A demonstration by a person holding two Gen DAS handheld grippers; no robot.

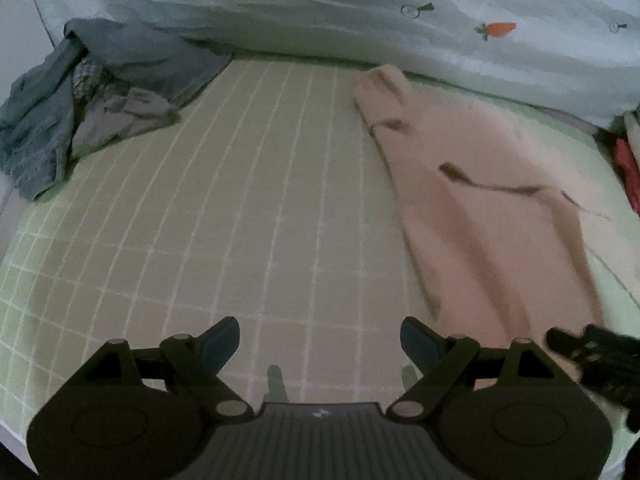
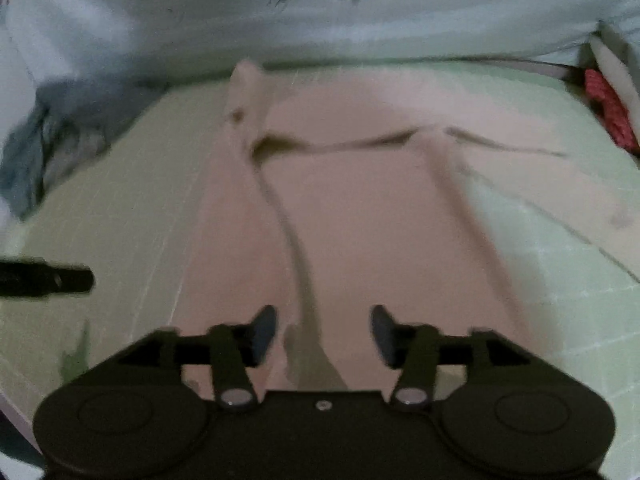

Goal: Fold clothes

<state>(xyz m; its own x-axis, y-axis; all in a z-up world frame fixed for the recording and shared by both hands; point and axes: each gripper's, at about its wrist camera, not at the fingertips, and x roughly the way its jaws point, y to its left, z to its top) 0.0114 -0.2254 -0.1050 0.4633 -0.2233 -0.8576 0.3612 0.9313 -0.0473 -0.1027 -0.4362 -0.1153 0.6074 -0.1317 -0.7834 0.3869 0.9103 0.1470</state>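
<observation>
The pink garment (image 2: 360, 208) is spread on the bed (image 1: 200, 220). Both the left hand-held gripper (image 1: 320, 344) and the right hand-held gripper (image 2: 324, 332) are held spread, gripping nothing. Its wrinkled near edge could be bunched if only one layer is pinched.

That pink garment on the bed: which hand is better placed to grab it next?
Right. The right gripper hangs open directly over the pink garment, while the left gripper is over bare green sheet beside it.

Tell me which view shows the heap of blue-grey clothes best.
The left wrist view: the blue-grey clothes heap lies sharp at upper left on the checked sheet. The right wrist view shows only a blurred part at its left edge.
</observation>
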